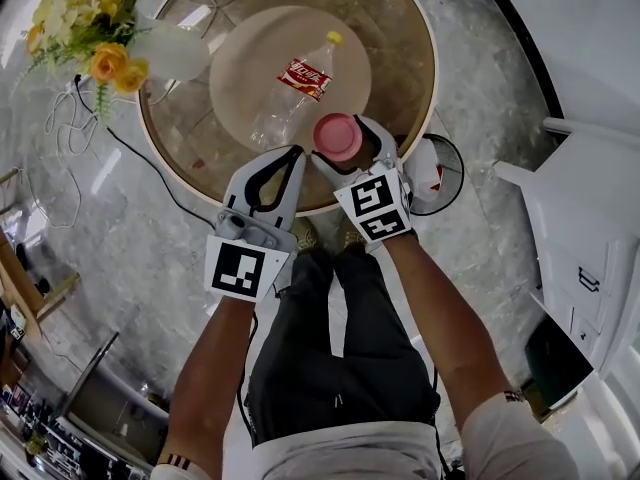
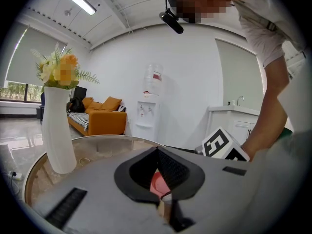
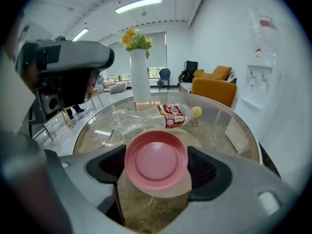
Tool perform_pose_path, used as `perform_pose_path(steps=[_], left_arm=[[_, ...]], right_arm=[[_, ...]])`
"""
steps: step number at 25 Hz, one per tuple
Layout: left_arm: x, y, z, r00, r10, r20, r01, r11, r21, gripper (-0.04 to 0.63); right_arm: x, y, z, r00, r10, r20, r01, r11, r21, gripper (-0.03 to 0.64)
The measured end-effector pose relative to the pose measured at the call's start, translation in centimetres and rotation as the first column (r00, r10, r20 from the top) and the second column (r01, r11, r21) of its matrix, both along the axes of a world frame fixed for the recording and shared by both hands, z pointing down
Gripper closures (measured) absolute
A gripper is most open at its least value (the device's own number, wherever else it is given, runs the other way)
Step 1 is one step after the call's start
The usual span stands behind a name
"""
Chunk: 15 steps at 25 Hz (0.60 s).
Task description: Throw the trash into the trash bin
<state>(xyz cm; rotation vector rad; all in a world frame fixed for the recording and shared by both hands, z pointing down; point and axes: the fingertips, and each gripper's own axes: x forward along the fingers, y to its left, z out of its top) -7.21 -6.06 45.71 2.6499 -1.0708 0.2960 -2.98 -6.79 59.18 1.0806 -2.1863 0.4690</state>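
Blocking the left rim of the trash bin (image 1: 460, 168) in the head view, the right gripper (image 1: 342, 140) is leaving only part of the bin exposed. The bin is standing on the floor at 3 o'clock of that gripper, just off the round table (image 1: 400, 48), and its contents are too small to identify. The table's far rim is running out of frame at 12 o'clock. In the left gripper view, the gripper's own body is masking most of the tabletop, and only a sliver of pink is showing behind the jaw tips.

Counts: two grippers, one pink-lidded jar (image 3: 156, 162), one plastic bottle (image 1: 295, 88), one vase of flowers (image 1: 170, 53), one bin.

The right gripper is holding its jaws wide, with the pads lying against opposite sides of the jar's lid (the clear body below is blending into the glass). The jar is sitting at the table's 6 o'clock edge; whether its base is resting on the glass cannot be determined. The left gripper (image 1: 296, 153) is showing its jaw tips together with nothing between them, at 9 o'clock of the jar. The bottle is lying on its side at 11 o'clock of the jar, apart from it.
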Motion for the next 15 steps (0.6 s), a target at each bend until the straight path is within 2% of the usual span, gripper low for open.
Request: perform_pose_path(steps=[6,15], left_arm=[[1.4,0.1,-0.6,1.000,0.008,-0.001,-0.008,1.000,0.018,0.595],[4.2,0.6,-2.3,0.999,0.029,-0.020,-0.029,0.999,0.037,0.595]], right_arm=[[1.1,0.7,-3.7,0.998,0.039,0.042,-0.043,0.995,0.085,0.225],[4.4,2.8,-7.7,0.996,0.090,0.023,-0.092,0.985,0.149,0.225]])
